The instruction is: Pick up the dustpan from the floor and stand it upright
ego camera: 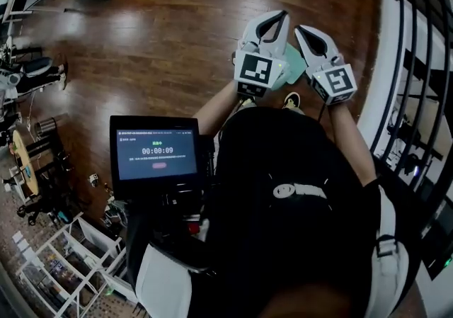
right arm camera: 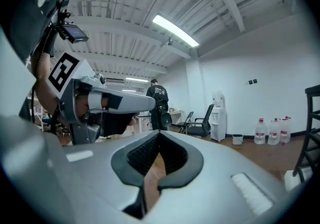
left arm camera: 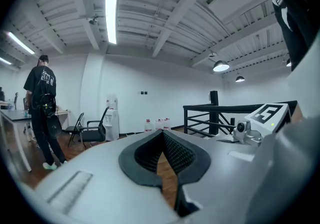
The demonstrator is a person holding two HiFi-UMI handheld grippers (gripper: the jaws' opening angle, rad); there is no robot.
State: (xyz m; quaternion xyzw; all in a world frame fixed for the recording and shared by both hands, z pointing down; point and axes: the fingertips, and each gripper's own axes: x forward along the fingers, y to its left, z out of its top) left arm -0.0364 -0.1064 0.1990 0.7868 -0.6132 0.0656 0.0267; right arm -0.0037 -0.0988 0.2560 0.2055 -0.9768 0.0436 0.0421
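In the head view a pale green piece (ego camera: 295, 69), seemingly the dustpan, lies on the wood floor below and between my two grippers; most of it is hidden by them. My left gripper (ego camera: 277, 18) is held up in front of the body, its jaws together with nothing in them. My right gripper (ego camera: 303, 30) hangs beside it, also shut and empty. In the left gripper view the left gripper (left arm camera: 162, 132) has its black pads meeting at the tip and points across the room. The right gripper (right arm camera: 158, 133) looks the same in its own view.
A black railing (ego camera: 417, 61) runs along the right. A screen (ego camera: 156, 154) sits at the person's chest on the left. Across the room stand a person (left arm camera: 44, 113), office chairs (left arm camera: 92, 130), a water dispenser (left arm camera: 111, 118) and water bottles (right arm camera: 272, 130).
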